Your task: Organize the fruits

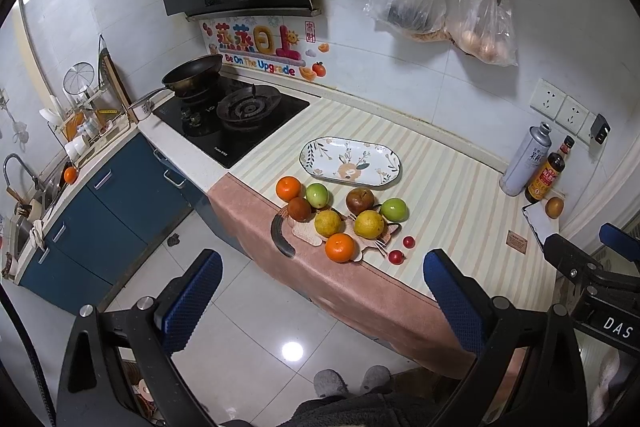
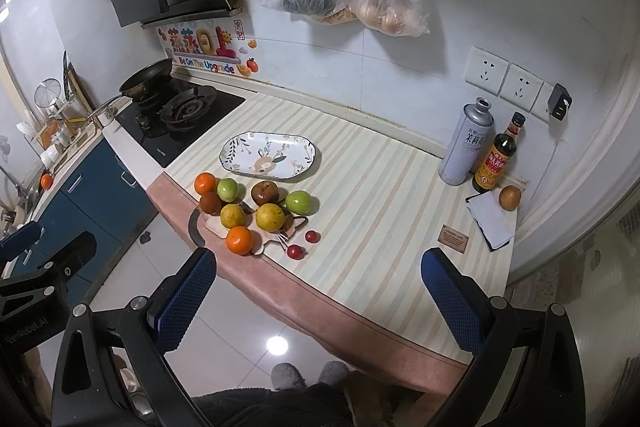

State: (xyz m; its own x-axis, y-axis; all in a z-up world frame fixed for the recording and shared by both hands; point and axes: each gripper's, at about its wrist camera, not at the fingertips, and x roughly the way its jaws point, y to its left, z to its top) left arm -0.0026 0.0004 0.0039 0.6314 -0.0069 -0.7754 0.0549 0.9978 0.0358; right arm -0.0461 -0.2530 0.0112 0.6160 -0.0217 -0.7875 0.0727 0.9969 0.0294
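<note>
Several fruits lie in a cluster near the counter's front edge: an orange [image 1: 339, 247] [image 2: 239, 240], two yellow fruits [image 1: 368, 224] [image 2: 270, 217], two green apples [image 1: 394, 209] [image 2: 298, 202], a brown pear [image 1: 359, 201] [image 2: 264, 192], a second orange [image 1: 288, 187] [image 2: 205, 183] and two small red fruits [image 1: 396, 256] [image 2: 295, 251]. An oval flowered plate [image 1: 350, 161] [image 2: 269, 155] sits empty behind them. My left gripper [image 1: 320, 295] and right gripper [image 2: 318, 293] are both open and empty, held above the floor in front of the counter.
A small cat-shaped dish [image 1: 308, 233] and a dark curved object [image 1: 281, 239] lie under and beside the fruit. A gas stove [image 1: 232, 115] with a pan is left. A spray can [image 2: 466, 143], sauce bottle [image 2: 494, 159], brown fruit [image 2: 509, 197] and cloth [image 2: 490, 221] stand at right.
</note>
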